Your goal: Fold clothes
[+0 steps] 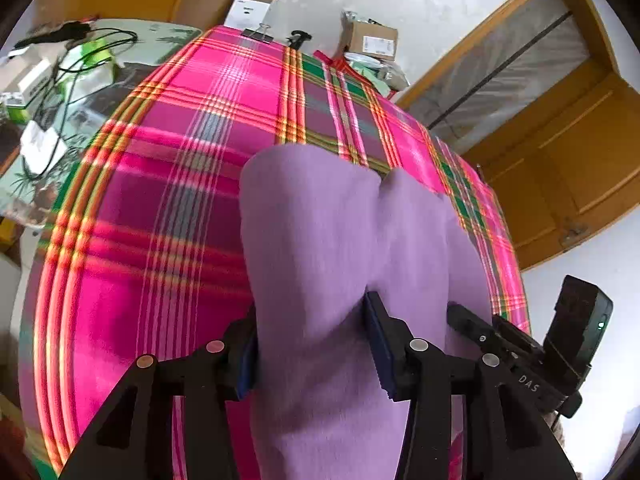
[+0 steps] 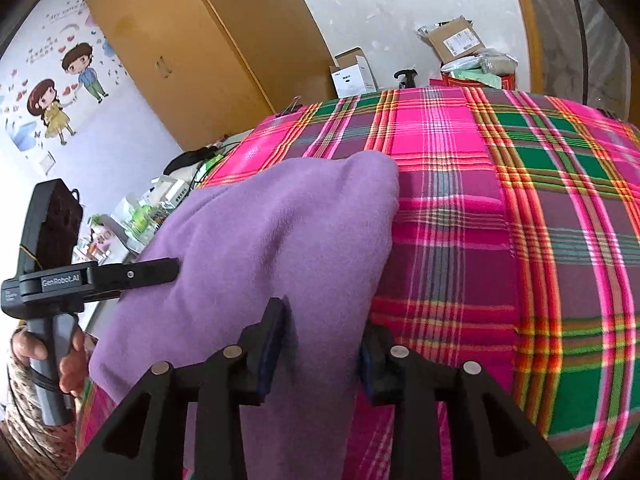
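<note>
Fuzzy purple fleece (image 1: 320,248) pinched in both claws; plaid cloth (image 1: 160,200) beneath

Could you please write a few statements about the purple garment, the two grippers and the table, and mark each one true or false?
1. The left gripper has purple cloth between its fingers. True.
2. The cloth lies on a plain white sheet. False: it lies on a pink plaid tablecloth.
3. The right gripper has the same purple cloth between its fingers. True.
4. Cardboard boxes stand at the far edge of the table. True.
5. The cabinet stands open. False: its doors are closed.
</note>
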A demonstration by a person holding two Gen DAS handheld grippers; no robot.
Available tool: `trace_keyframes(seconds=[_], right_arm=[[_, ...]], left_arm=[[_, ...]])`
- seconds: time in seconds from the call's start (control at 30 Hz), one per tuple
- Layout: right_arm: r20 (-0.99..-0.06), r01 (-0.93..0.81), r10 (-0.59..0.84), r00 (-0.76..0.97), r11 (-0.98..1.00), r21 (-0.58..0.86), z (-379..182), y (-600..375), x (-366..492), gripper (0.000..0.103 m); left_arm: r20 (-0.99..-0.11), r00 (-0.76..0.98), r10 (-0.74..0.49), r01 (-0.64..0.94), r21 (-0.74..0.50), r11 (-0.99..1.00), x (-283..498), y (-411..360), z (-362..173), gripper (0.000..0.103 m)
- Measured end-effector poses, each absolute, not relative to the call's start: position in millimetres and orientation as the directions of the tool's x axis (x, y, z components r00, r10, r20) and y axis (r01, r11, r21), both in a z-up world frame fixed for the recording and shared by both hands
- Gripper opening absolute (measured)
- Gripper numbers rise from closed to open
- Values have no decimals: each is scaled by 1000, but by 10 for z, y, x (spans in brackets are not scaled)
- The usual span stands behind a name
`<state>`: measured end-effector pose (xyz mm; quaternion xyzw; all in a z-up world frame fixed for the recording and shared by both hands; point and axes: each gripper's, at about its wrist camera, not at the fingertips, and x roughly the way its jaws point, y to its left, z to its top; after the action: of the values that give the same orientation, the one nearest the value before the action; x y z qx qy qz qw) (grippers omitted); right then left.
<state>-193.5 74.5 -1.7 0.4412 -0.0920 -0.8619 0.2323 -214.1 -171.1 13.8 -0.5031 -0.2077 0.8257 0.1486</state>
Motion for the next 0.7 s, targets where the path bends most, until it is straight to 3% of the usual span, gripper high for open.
trace_keyframes(seconds=[0.6,0.7], right_arm=[[-748,285,-418,-515,-907,311,37,944,-907,34],[-750,302,-429,-504,-901,312,74,887,-721,34]], left_arm=[[-775,-529,346,7,-412,-911,-1078,-1655,316,48],[-757,-539,369,24,-452,-892,-908,-1595,339,48]])
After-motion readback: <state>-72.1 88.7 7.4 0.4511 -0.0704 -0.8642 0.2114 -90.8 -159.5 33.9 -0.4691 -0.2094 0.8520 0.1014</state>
